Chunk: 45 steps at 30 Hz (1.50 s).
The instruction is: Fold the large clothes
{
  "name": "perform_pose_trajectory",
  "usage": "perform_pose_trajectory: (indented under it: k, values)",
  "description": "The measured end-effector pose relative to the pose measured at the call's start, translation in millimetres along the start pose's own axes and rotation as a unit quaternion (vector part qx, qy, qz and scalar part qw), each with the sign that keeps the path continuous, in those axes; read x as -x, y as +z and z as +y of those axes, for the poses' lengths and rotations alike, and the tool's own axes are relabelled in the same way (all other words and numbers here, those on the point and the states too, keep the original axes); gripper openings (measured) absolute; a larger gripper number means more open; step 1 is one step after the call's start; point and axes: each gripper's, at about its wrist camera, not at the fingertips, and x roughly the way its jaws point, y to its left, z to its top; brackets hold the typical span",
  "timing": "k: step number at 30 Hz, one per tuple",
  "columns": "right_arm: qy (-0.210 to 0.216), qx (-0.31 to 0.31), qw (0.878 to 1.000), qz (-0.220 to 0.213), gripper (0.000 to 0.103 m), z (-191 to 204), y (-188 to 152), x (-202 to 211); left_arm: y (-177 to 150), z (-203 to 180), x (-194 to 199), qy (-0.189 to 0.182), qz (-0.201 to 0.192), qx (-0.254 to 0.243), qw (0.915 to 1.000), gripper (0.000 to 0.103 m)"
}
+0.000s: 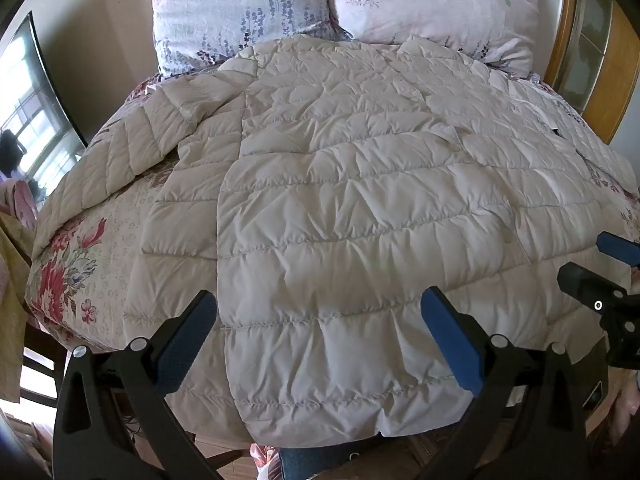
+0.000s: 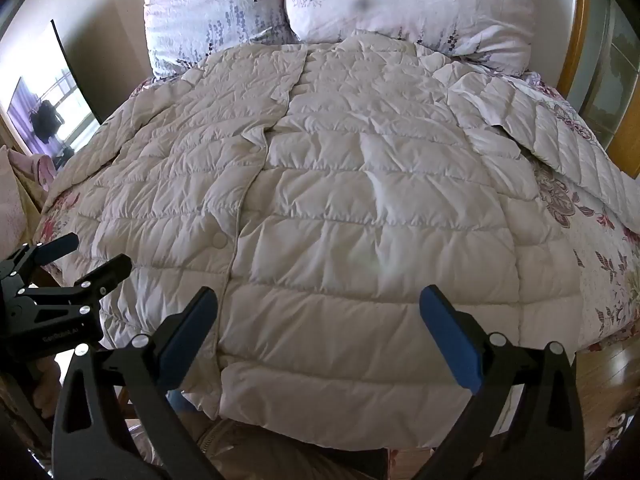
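Observation:
A large cream quilted puffer coat [image 1: 360, 184] lies spread flat on the bed, front up, hem hanging over the near edge. It also fills the right wrist view [image 2: 352, 208], where its snap placket [image 2: 236, 236] runs down the middle. One sleeve [image 1: 132, 148] stretches to the left, the other [image 2: 560, 128] to the right. My left gripper [image 1: 320, 332] is open and empty above the hem. My right gripper [image 2: 320, 332] is open and empty above the hem too. Each gripper shows at the edge of the other's view.
Two pink floral pillows [image 1: 248, 8] [image 2: 416, 4] lean at the head of the bed. The floral bedspread [image 1: 76, 264] shows on both sides [image 2: 600, 240]. A wooden headboard [image 1: 600, 92] stands at the right. A dark screen [image 1: 28, 100] stands at the left wall.

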Motion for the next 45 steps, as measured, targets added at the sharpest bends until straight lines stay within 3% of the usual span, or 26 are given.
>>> perform_pose_trajectory:
  k: [36, 40, 45]
  values:
    - [0.01, -0.007, 1.0, -0.005, 0.101, 2, 5, -2, 0, 0, 0, 0.001, 0.0, 0.0, 1.0, 0.102]
    - [0.022, -0.016, 1.0, -0.01, 0.101, -3, 5, -1, 1, 1, -1, -0.01, 0.004, 0.004, 0.9999, 0.102]
    - [0.055, -0.052, 0.996, -0.049, 0.101, -22, 14, 2, 10, 8, 3, -0.033, 0.001, 0.006, 0.9994, 0.102]
